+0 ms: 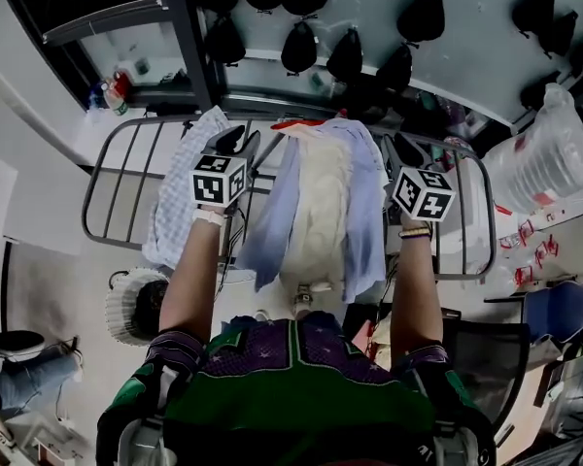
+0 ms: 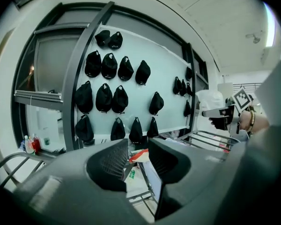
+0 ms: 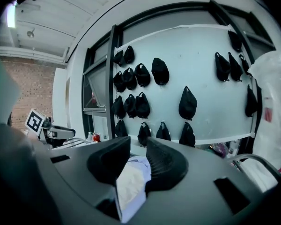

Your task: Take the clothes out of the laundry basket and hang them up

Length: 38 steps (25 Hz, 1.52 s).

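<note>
A light blue garment with a cream inner side (image 1: 316,207) hangs in front of me over the grey wire drying rack (image 1: 112,178), spread between my two grippers. My right gripper (image 1: 405,151) is at the garment's right edge. In the right gripper view its jaws (image 3: 136,165) are shut on the pale cloth (image 3: 130,184), which fills the gap. My left gripper (image 1: 241,146) is at the garment's left edge. Its jaws (image 2: 138,161) stand apart, and a strip of blue cloth (image 2: 154,182) lies against the right finger only. The rack shows through the gap.
A blue-and-white checked cloth (image 1: 180,197) is draped on the rack's left part. A white laundry basket (image 1: 126,304) stands on the floor at lower left. Black caps (image 1: 299,47) hang on the wall behind. A clear plastic bag (image 1: 549,153) is at the right, and something red (image 1: 296,124) lies behind the garment.
</note>
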### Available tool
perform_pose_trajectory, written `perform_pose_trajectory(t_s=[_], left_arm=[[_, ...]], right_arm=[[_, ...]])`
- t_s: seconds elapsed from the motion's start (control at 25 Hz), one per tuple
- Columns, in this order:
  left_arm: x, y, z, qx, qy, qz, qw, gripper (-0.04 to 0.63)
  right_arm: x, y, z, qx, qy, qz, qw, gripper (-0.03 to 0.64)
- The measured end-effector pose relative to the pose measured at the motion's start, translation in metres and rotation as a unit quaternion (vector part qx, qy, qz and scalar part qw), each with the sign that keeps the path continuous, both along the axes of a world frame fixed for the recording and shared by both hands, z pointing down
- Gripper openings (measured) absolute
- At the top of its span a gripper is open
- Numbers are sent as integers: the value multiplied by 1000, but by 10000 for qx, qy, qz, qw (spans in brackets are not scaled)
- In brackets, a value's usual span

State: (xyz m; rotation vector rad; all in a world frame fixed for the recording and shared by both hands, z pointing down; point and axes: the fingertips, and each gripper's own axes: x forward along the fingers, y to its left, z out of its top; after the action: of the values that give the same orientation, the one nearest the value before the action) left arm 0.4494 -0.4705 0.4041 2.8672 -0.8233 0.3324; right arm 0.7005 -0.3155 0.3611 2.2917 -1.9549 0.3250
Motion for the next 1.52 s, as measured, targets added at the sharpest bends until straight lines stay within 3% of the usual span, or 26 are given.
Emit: perform_pose_trajectory(t_s=[0.36, 0.72, 1.12, 1.52], left_arm=[[-61, 67, -59, 344, 575, 227, 9975, 147], [-111, 133, -103, 534, 1054, 393, 9922, 147], [-150, 221, -117, 829, 1002, 322, 9910, 146], [-186, 354, -118, 881, 1139, 434, 9886, 121]], right_arm=[[-63, 65, -29, 188, 141, 366, 9991, 106], [-130, 112, -50, 341, 231, 252, 9988, 106], [-188, 181, -77, 776, 247, -298, 9962, 103], [-212, 327, -76, 898, 239, -710, 9931, 94]])
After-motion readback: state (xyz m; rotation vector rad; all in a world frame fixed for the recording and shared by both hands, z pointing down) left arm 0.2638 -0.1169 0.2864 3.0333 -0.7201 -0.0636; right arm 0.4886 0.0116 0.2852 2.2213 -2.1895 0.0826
